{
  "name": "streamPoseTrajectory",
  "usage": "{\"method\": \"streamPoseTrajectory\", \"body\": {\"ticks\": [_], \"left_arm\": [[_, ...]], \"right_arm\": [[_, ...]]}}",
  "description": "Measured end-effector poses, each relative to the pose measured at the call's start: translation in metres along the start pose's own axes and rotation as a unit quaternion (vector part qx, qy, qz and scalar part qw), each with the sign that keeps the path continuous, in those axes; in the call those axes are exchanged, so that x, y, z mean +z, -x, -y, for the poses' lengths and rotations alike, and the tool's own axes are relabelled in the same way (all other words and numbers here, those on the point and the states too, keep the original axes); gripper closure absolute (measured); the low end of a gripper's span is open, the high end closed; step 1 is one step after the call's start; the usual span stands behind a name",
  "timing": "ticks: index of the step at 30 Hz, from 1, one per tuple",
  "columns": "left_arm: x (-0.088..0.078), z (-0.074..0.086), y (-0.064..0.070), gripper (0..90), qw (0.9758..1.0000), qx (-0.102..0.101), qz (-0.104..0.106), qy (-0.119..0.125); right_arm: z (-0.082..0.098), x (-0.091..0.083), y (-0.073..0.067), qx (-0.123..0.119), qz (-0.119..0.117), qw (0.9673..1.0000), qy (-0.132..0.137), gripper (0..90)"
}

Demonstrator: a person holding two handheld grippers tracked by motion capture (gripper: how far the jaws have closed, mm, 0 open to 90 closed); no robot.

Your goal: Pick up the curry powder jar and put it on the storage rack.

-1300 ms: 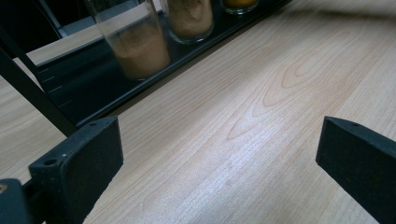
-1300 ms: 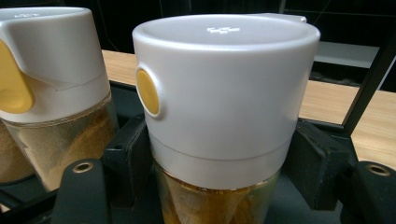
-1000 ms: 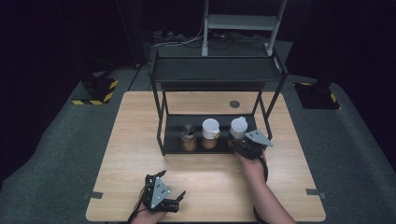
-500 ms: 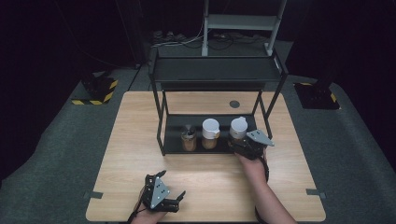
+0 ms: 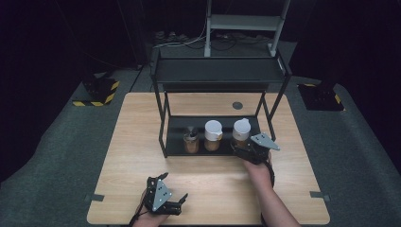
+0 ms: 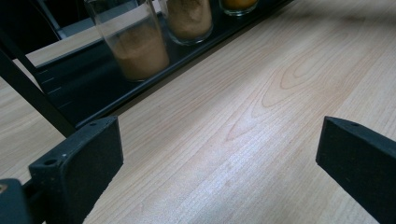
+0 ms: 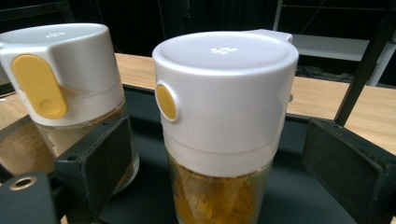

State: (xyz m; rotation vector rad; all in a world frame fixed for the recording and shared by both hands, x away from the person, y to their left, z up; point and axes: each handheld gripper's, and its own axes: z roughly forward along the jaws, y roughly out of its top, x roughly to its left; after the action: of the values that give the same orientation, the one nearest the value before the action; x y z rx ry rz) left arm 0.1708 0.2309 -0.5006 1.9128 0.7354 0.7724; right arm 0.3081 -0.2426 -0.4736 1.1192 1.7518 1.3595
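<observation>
High view: 1 wooden table [image 5: 142, 142] carries 1 black two-level rack [image 5: 220, 75], and on the rack's lower shelf [image 5: 222, 124] stand 3 glass jars in a row. 2 of them wear white lids: the middle jar [image 5: 213, 135] and the right jar [image 5: 240, 132]. The left jar [image 5: 191, 141] has no white cap, and what tops it is too small to tell. 2 grippers are in the person's hands. The left gripper [image 5: 182, 202] rests low on the near table edge, well apart from the rack. The right gripper [image 5: 239, 149] sits at the shelf's front edge, right at the right jar.

Right gripper view: 2 lidded jars show. The right jar [image 7: 224, 135], with orange-brown contents and 1 small yellow button on its white lid, stands between the 2 black jaws, and a gap shows on each side, so the pads do not press it. The middle jar [image 7: 65, 88] stands just beside it, bearing 1 long yellow tab.

Left gripper view: the 2 jaws stand wide apart over bare wood with nothing between them; 3 jar bases line the shelf beyond.

Against the frame a second earlier, the right gripper's jaws have just been opening, letting go of the right jar that still stands between them. The jar sits in the same place on the shelf, and the left gripper lies where it did.
</observation>
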Motion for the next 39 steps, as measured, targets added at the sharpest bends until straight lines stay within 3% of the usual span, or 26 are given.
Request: {"method": "streamPoseTrajectory", "body": {"ticks": [25,39], "left_arm": [[0.001,-0.001,0.003,0.8,1.0,0.006,-0.003,-0.002],[0.001,-0.002,0.003,0.8,0.9999,0.009,-0.003,-0.004]], "right_arm": [[0.005,-0.034,-0.004,-0.01,-0.02,0.9997,0.006,0.0],[0.008,-0.068,-0.008,-0.025,-0.031,0.9989,0.025,0.0]]}}
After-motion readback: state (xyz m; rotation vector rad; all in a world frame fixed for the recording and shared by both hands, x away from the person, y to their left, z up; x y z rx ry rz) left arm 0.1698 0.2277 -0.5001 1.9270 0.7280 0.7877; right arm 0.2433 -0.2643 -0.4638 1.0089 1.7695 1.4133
